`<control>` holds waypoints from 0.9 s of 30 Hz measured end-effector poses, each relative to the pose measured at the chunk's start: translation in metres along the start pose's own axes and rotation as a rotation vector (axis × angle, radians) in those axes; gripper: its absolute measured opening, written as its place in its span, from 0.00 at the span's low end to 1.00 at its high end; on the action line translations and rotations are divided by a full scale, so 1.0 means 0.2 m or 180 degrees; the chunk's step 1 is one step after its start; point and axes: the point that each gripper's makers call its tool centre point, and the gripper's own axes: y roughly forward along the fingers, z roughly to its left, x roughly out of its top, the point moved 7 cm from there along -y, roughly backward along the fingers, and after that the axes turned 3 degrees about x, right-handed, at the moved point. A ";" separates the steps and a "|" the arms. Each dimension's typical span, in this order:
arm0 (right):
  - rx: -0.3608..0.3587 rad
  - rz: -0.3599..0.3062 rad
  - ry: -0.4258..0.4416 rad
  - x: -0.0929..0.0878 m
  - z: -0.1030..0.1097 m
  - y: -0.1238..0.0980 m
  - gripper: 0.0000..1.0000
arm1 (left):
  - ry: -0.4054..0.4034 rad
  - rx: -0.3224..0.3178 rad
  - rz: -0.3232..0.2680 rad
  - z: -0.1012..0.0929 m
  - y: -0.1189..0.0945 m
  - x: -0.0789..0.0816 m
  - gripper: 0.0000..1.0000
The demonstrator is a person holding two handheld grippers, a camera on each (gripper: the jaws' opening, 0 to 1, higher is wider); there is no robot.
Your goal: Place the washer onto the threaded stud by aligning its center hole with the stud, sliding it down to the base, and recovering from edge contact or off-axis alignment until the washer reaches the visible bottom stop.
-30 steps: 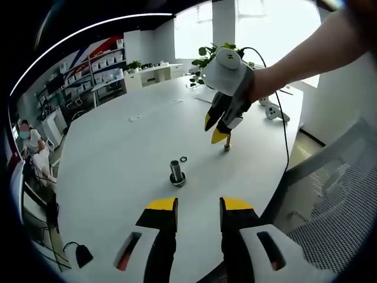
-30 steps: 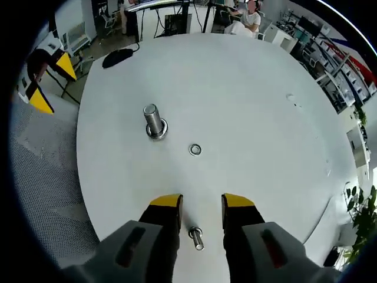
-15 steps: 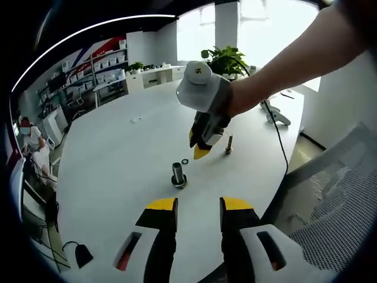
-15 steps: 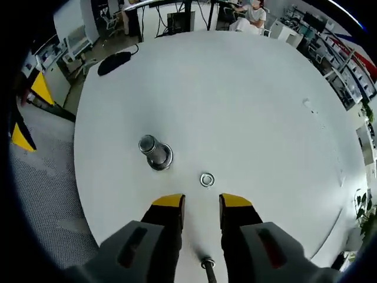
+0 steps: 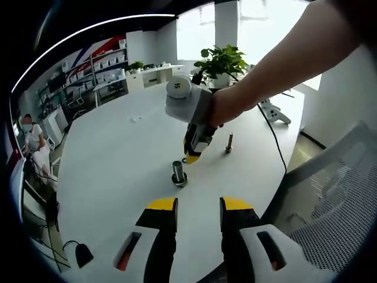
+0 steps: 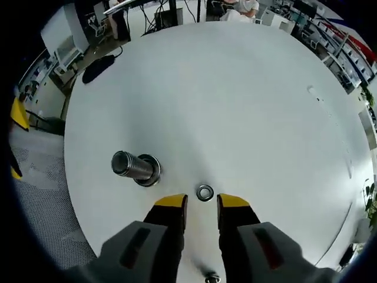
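Washer (image 6: 204, 193) seen lying flat on white round table (image 6: 247, 106), just beside threaded stud (image 6: 134, 166), not yet on it. Right gripper (image 6: 200, 203) poised directly over washer, jaws spread with a gap, pinching nothing, washer lying just ahead of the yellow tips and centred between them. Stud standing upright on its base flange, long axis vertical off the tabletop, to the left of washer in right gripper view. In left gripper view, right gripper (image 5: 192, 157) tilted down close beside stud (image 5: 178, 173). Left gripper (image 5: 198, 205) held well back from stud, jaws parted, empty. Right gripper judged far nearer washer. Spare bolt (image 5: 228, 143) standing beyond stud, near table edge.
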 end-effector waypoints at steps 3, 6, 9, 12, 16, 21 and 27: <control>0.0006 0.0021 -0.0010 0.00 -0.01 0.02 0.19 | 0.0005 0.0002 0.0009 0.00 0.00 0.00 0.27; 0.0007 0.0037 -0.0010 -0.01 -0.01 0.03 0.18 | 0.0008 0.0001 0.0014 0.00 0.00 0.00 0.27; 0.0016 -0.0030 0.0066 0.00 -0.04 0.04 0.18 | 0.0024 0.0000 0.0025 -0.01 0.00 -0.01 0.27; 0.0027 -0.0044 0.0079 0.00 -0.04 0.05 0.18 | 0.0041 -0.0010 0.0041 -0.01 0.00 -0.01 0.27; 0.0032 -0.0058 -0.0001 -0.01 -0.03 0.05 0.16 | 0.0050 -0.0020 0.0040 -0.02 0.00 -0.01 0.27; 0.0032 -0.0076 0.0004 -0.04 0.01 0.03 0.16 | 0.0049 -0.0034 0.0051 -0.02 0.00 -0.01 0.27; 0.0088 0.0141 -0.0191 -0.12 0.06 -0.02 0.16 | 0.0077 -0.0042 0.0069 -0.02 0.01 -0.01 0.27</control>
